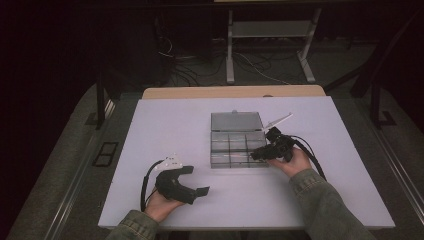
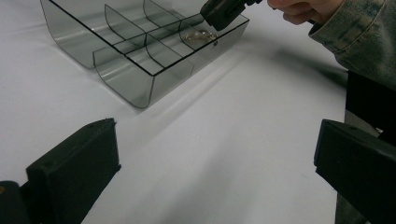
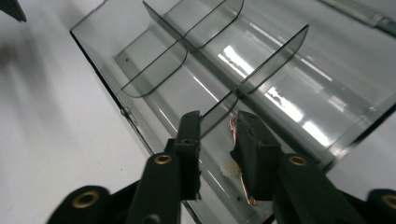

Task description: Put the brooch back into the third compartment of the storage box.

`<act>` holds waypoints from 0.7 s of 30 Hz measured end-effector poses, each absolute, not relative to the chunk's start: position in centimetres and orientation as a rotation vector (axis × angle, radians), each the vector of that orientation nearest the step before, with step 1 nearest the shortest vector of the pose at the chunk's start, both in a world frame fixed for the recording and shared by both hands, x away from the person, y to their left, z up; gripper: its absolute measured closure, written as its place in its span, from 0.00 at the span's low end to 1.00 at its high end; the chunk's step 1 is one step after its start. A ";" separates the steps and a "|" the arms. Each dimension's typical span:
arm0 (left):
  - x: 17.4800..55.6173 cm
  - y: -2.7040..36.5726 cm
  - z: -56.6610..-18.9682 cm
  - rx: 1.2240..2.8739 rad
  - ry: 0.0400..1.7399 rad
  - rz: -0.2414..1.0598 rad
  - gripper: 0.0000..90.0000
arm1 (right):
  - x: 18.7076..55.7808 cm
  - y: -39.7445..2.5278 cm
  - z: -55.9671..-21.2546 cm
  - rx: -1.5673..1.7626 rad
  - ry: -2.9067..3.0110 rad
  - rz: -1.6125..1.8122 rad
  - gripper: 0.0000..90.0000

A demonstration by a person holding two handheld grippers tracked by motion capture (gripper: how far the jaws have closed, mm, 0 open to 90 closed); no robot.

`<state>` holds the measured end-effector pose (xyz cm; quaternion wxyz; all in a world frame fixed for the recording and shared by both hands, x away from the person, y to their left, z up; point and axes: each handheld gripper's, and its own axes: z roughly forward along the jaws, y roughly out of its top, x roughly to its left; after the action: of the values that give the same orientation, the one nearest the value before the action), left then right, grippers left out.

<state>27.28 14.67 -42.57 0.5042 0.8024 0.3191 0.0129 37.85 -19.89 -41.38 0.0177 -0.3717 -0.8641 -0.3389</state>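
Observation:
A clear smoky compartment box (image 1: 220,161) lies mid-table with its lid (image 1: 236,121) folded back. My right gripper (image 1: 255,154) reaches into its front right compartment. In the right gripper view the gripper (image 3: 218,123) is open by a narrow gap, one jaw on each side of a divider's edge. A small gold-wire piece with a white bit (image 3: 227,169) lies on the compartment floor against the right jaw. My left gripper (image 1: 196,180) rests on the table in front of the box, open and wide (image 2: 215,135) with nothing between its jaws. From there the small piece (image 2: 198,36) shines under the right gripper's tip.
The box (image 2: 126,84) has several curved dividers, and its other compartments look bare. White table surface (image 1: 310,200) spreads around the box and both hands. Beyond the table's far edge are a dark floor, cables and a metal stand (image 1: 230,55).

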 end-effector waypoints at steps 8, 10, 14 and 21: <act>27.4 14.4 -41.6 1.964 0.739 0.007 0.00 | 38.3 -20.6 -40.3 -1.191 -2.595 -1.157 0.49; 27.5 14.4 -41.3 1.967 0.735 -0.003 0.00 | 38.4 -20.8 -39.9 -1.201 -2.579 -1.178 0.44; 27.8 14.3 -40.7 1.966 0.722 -0.021 0.00 | 38.7 -21.4 -39.2 -1.217 -2.547 -1.212 0.31; 28.9 13.8 -39.4 1.975 0.692 -0.034 0.00 | 39.1 -22.8 -38.2 -1.246 -2.507 -1.269 0.19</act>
<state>28.88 13.80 -39.39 0.5007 0.8167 0.2864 -0.0141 39.11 -22.76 -38.18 0.0337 -0.4052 -0.8152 -0.4125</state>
